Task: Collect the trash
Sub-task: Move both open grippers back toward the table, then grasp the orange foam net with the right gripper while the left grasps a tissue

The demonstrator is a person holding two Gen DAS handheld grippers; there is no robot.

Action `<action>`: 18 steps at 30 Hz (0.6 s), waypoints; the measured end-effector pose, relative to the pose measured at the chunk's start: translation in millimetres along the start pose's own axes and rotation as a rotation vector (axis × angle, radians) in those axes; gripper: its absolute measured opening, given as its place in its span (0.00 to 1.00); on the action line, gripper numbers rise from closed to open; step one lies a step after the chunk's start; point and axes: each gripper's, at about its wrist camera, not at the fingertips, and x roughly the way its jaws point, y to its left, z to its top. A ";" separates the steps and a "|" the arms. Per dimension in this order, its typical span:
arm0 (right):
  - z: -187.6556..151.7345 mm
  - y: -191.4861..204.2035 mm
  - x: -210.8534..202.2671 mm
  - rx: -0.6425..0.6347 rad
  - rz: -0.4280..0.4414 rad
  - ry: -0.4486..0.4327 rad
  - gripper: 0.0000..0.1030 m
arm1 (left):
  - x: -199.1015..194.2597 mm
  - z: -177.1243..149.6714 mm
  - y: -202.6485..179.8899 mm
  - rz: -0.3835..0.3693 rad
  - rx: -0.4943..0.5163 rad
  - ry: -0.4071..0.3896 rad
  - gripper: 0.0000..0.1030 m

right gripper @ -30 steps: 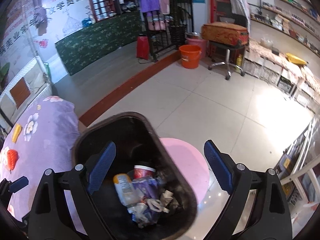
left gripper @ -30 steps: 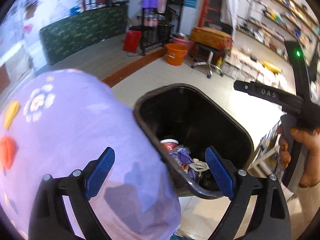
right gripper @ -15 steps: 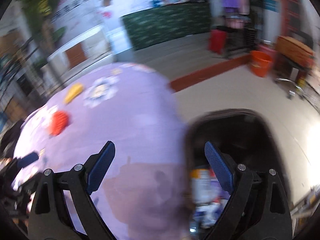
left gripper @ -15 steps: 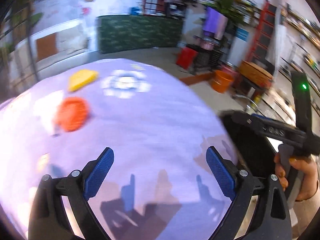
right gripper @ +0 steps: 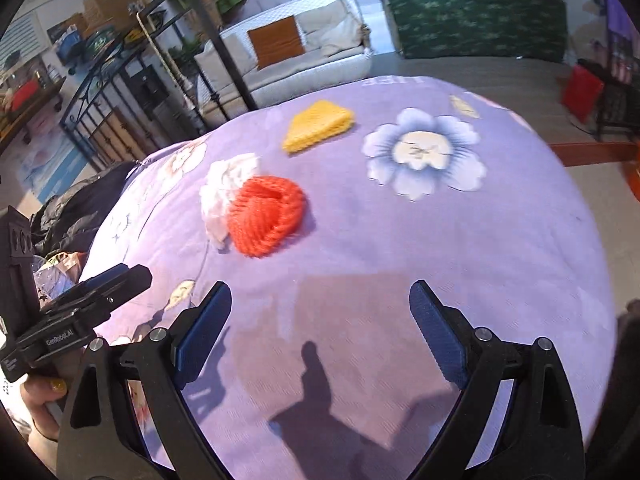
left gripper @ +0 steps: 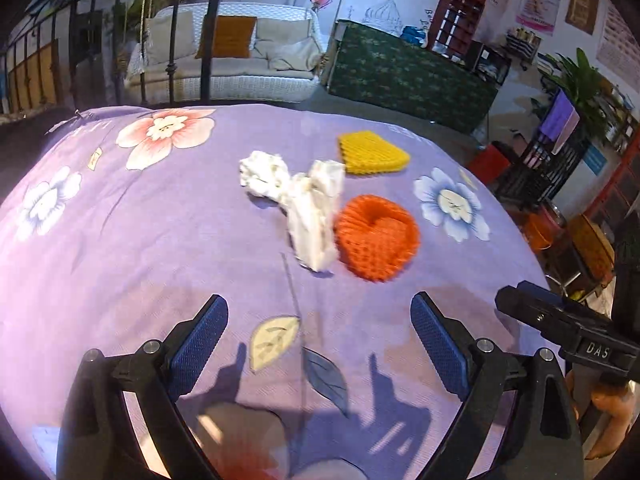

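On the purple flowered tablecloth [left gripper: 160,248] lie a crumpled white tissue wad [left gripper: 262,174], a longer white tissue [left gripper: 314,216], an orange foam fruit net [left gripper: 378,236] and a yellow foam net [left gripper: 372,152]. My left gripper [left gripper: 318,348] is open and empty above the cloth, short of the tissues. My right gripper [right gripper: 320,332] is open and empty too, with the orange net [right gripper: 266,214], white tissue [right gripper: 224,188] and yellow net [right gripper: 318,124] ahead of it. The right gripper's body shows in the left wrist view [left gripper: 568,328], and the left gripper's body in the right wrist view [right gripper: 80,312].
A white wicker sofa [left gripper: 224,60] and black metal posts [left gripper: 210,32] stand behind the table. A green counter [left gripper: 412,76] is at the back right. The table edge drops to the floor on the right [right gripper: 600,184]. A dark heap [right gripper: 72,208] lies left of the table.
Both grippers have swung from over the black trash bin to the left over the table. The bin has left both views, and the tissues and foam nets have come into view.
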 end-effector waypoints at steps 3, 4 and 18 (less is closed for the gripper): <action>17.2 14.1 29.3 -0.017 0.011 0.043 0.87 | 3.9 8.3 15.1 0.022 0.002 0.002 0.87; 23.3 20.6 42.7 -0.019 0.013 0.057 0.85 | 4.5 10.6 22.4 0.026 -0.001 0.000 0.87; 55.2 47.0 117.9 -0.093 0.002 0.158 0.28 | 35.0 35.6 46.1 0.010 -0.021 0.036 0.86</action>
